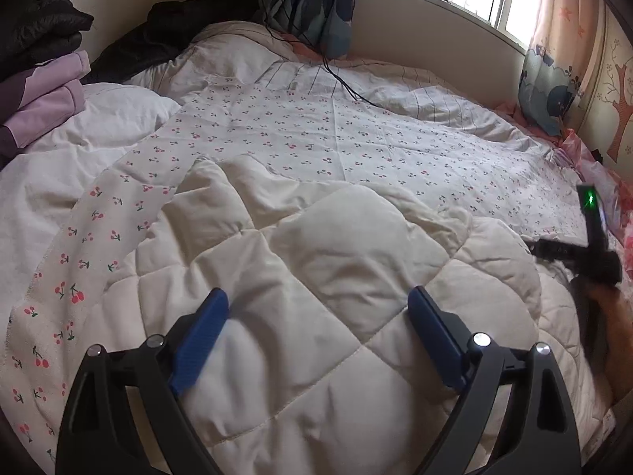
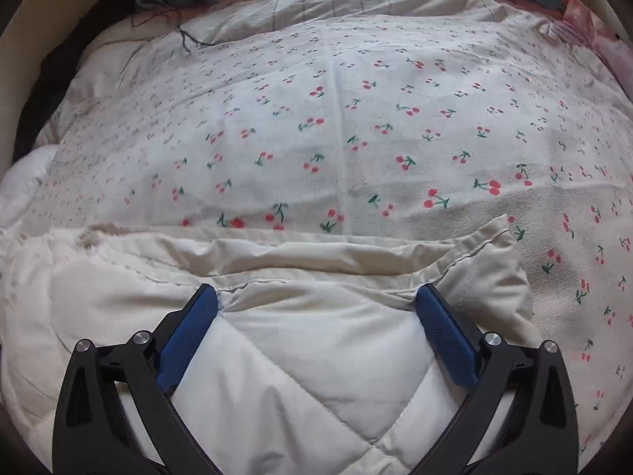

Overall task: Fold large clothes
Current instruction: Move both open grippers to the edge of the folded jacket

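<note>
A large quilt covers the bed: its cherry-print side [image 1: 316, 130] lies spread out, and its cream quilted side [image 1: 316, 245] is folded back over it at the near end. My left gripper [image 1: 318, 316] hovers open above the cream fold, with nothing between its blue fingers [image 1: 205, 336]. In the right wrist view my right gripper [image 2: 316, 301] is open wide, its fingertips resting on the cream layer [image 2: 316, 356] just short of that layer's seamed edge. The cherry print [image 2: 316, 126] stretches beyond it. The right gripper's black housing [image 1: 593, 261] shows at the far right of the left wrist view.
Dark clothes [image 1: 43, 27] and a purple garment [image 1: 43, 99] are piled at the left of the bed. A black cable [image 1: 336, 75] trails across the far part of the quilt. Curtains [image 1: 316, 0], a window and a wall bound the far side. A pink bag [image 1: 601, 174] lies at the right.
</note>
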The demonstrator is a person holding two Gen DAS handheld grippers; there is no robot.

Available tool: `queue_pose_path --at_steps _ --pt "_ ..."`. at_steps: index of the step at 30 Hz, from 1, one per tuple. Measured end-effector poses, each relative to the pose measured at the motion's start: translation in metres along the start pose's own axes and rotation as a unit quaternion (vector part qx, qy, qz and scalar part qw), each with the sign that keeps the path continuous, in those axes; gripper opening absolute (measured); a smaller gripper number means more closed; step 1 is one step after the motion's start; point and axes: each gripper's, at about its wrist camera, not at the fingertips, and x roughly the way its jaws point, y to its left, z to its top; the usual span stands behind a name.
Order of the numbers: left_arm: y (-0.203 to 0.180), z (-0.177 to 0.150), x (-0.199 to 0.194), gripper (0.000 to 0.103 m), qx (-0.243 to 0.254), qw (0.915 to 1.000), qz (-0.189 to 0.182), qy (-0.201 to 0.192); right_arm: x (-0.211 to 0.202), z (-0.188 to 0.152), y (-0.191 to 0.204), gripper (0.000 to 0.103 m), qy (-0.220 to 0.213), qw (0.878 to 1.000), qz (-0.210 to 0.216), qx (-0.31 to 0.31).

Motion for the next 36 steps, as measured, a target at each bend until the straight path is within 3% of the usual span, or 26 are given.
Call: queue_pose_path --at_steps 3,6,9,12,14,17,20,26,32,36 --pt "-0.001 -0.001 0.001 0.089 0.005 1.0000 -0.001 -0.002 -0.038 0.012 0.034 0.097 -0.052 0.997 -0.001 -0.052" --pt "-0.002 -0.001 0.000 0.089 0.008 1.0000 -0.001 -0.002 -0.063 0.021 0.081 0.097 -0.078 0.992 0.041 -0.087" --pt "-0.002 -0.001 0.000 0.089 0.010 0.9999 -0.001 -0.003 -0.048 0.019 0.125 0.097 -0.062 0.988 0.057 -0.126" --pt "-0.003 -0.001 -0.001 0.089 0.014 0.9999 0.000 -0.006 0.007 -0.002 0.148 0.097 -0.004 0.987 0.042 -0.153" --pt "-0.005 0.000 -0.004 0.089 0.018 0.9998 -0.002 -0.013 0.025 -0.009 0.141 0.097 0.013 0.989 0.056 -0.136" --pt "-0.010 -0.002 -0.003 0.089 0.030 0.9995 0.001 -0.011 0.017 -0.003 0.133 0.097 0.011 0.990 0.070 -0.120" --pt "-0.012 -0.002 -0.004 0.089 0.035 0.9993 0.001 -0.012 -0.024 -0.014 0.129 0.097 -0.013 0.989 0.083 -0.124" --pt "-0.016 -0.005 -0.009 0.089 0.043 0.9987 0.012 -0.025 -0.099 -0.071 0.105 0.097 -0.044 0.986 0.097 -0.131" --pt "-0.024 -0.010 -0.020 0.089 0.063 0.9967 0.022 -0.046 -0.149 -0.126 0.050 0.097 -0.079 0.991 0.076 -0.082" --pt "-0.023 -0.010 -0.021 0.089 0.064 0.9967 0.016 -0.049 -0.159 -0.140 0.004 0.097 -0.096 0.994 0.045 -0.027"
